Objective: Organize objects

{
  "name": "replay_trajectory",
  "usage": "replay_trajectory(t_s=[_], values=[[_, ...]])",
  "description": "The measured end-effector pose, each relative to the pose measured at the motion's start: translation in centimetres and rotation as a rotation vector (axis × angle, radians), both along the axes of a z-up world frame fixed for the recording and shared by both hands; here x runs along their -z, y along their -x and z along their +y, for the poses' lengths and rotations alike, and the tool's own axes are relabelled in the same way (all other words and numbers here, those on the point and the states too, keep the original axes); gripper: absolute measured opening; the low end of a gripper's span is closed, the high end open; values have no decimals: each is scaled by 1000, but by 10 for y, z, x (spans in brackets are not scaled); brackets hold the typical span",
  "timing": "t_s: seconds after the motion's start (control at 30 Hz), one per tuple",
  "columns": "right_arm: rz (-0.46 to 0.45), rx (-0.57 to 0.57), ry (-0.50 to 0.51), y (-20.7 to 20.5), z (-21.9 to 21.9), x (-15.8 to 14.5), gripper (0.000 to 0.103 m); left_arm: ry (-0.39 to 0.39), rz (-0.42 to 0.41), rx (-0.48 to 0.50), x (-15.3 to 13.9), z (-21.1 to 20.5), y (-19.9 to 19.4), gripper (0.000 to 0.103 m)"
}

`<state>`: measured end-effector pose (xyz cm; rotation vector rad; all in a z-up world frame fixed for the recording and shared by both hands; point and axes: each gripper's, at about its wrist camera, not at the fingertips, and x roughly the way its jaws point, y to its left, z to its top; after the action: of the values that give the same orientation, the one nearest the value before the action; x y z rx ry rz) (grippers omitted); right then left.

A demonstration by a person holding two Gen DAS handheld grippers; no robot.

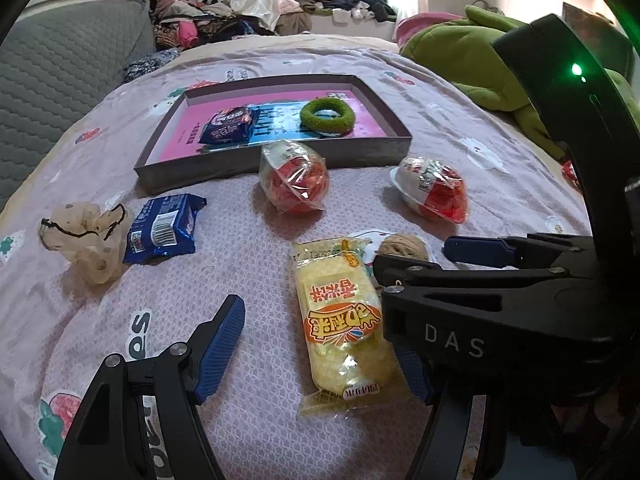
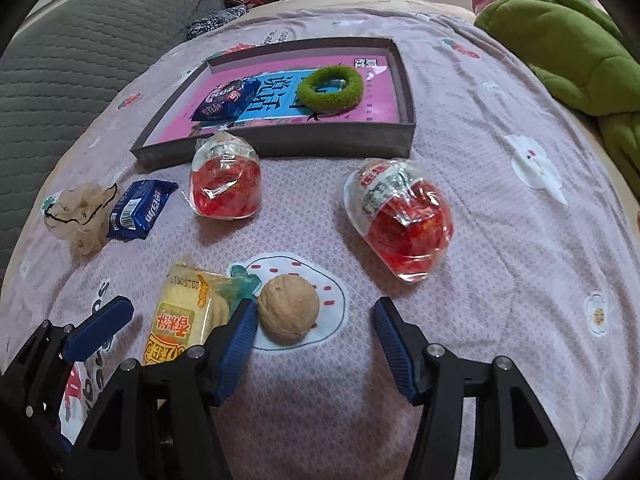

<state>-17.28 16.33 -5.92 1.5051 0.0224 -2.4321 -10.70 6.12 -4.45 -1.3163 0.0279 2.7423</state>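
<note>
Between right gripper fingers – walnut, untouched.

I read "DAS" in pale letters on the black plastic body of the right hand-held gripper. The yellow plastic snack packet carries orange Chinese characters, upside down to me; its top edge shows digits "202506" in the right wrist view. The blue foil biscuit packet on the bed has a barcode and white lettering I can't make out. The pink-and-blue book cover in the grey cardboard box lid bears large Chinese characters.
</note>
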Motion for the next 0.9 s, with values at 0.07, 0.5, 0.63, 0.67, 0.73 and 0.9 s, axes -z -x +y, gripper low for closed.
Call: replay_trajectory(t_s=[0.07, 0.5, 0.63, 0.67, 0.73, 0.9], values=[[1, 2, -8, 1, -1, 2, 56, -5, -10, -5, 3, -1, 2, 73], [16, -8, 13, 4, 0, 4, 33, -33, -43, -38, 14, -10, 15, 73], [14, -8, 37, 2, 4, 4, 33, -17, -56, -40, 15, -9, 18, 63], [15, -8, 42, 2, 5, 4, 33, -20, -57, -40, 15, -10, 19, 58], [15, -8, 51, 0, 7, 3, 33, -19, -62, -41, 15, -11, 19, 44], [19, -12, 66, -4, 9, 1, 33, 12, -51, -29, 12, -7, 17, 40]])
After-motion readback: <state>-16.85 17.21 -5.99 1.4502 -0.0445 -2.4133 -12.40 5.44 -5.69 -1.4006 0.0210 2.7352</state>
